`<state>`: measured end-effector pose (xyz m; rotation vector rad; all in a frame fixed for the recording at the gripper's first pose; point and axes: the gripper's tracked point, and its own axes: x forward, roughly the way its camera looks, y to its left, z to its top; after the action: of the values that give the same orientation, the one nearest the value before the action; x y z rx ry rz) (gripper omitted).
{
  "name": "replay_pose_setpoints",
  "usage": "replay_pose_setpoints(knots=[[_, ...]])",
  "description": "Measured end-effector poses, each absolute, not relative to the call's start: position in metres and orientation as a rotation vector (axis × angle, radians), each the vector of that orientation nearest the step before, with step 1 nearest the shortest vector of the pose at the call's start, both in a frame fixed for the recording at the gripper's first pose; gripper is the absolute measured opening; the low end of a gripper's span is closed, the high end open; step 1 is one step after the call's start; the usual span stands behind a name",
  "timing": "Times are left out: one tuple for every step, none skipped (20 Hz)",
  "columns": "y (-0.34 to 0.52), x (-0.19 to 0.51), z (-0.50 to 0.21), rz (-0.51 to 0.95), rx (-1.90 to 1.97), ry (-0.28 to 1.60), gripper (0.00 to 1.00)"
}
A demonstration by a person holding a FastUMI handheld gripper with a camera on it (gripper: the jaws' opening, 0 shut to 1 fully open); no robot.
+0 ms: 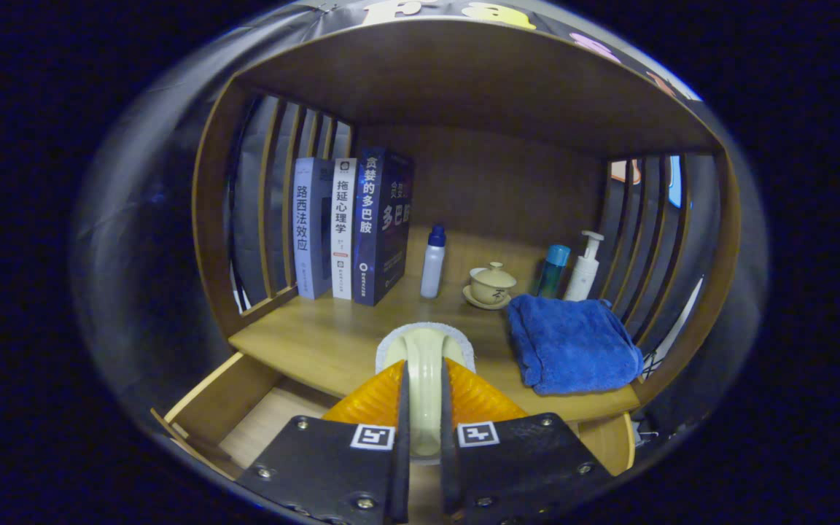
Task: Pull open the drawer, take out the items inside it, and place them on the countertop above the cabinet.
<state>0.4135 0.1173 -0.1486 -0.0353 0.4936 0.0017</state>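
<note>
My gripper [424, 383] is shut on a cream-coloured handled brush [424, 348] with a white fluffy base, both fingers pressing on its arched handle. The brush sits over the front edge of the wooden countertop [318, 335]; I cannot tell whether its base touches the wood. Below the countertop the drawer [241, 408] stands pulled open, its light wooden floor and left wall showing beside my fingers. Much of the drawer's inside is hidden behind the gripper.
On the countertop stand three upright books [351, 226] at the back left, a white bottle with a blue cap [432, 264], a lidded cup on a saucer [491, 284], a teal bottle [553, 270] and a pump bottle [585, 268]. A folded blue towel [572, 343] lies at the right.
</note>
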Motion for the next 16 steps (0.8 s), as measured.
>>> replay_pose_setpoints(knots=[[0.117,0.421,-0.156,-0.007,-0.036,0.507,0.17],[0.117,0.428,-0.162,-0.011,-0.028,0.518,0.17],[0.116,0.437,-0.168,-0.023,-0.020,0.525,0.17],[0.114,0.447,-0.170,-0.046,-0.024,0.510,0.17],[0.112,0.455,-0.174,-0.062,-0.030,0.507,0.17],[0.111,0.462,-0.179,-0.075,-0.034,0.507,0.17],[0.109,0.468,-0.182,-0.091,-0.038,0.505,0.17],[0.106,0.475,-0.182,-0.111,-0.044,0.478,0.17],[0.102,0.482,-0.185,-0.130,-0.054,0.474,0.18],[0.101,0.488,-0.184,-0.144,-0.066,0.456,0.17],[0.098,0.493,-0.187,-0.160,-0.082,0.446,0.18],[0.096,0.498,-0.187,-0.174,-0.095,0.430,0.17],[0.093,0.504,-0.189,-0.190,-0.103,0.421,0.18],[0.092,0.507,-0.189,-0.201,-0.101,0.413,0.18],[0.090,0.511,-0.190,-0.209,-0.095,0.409,0.18],[0.089,0.512,-0.191,-0.215,-0.088,0.406,0.17]])
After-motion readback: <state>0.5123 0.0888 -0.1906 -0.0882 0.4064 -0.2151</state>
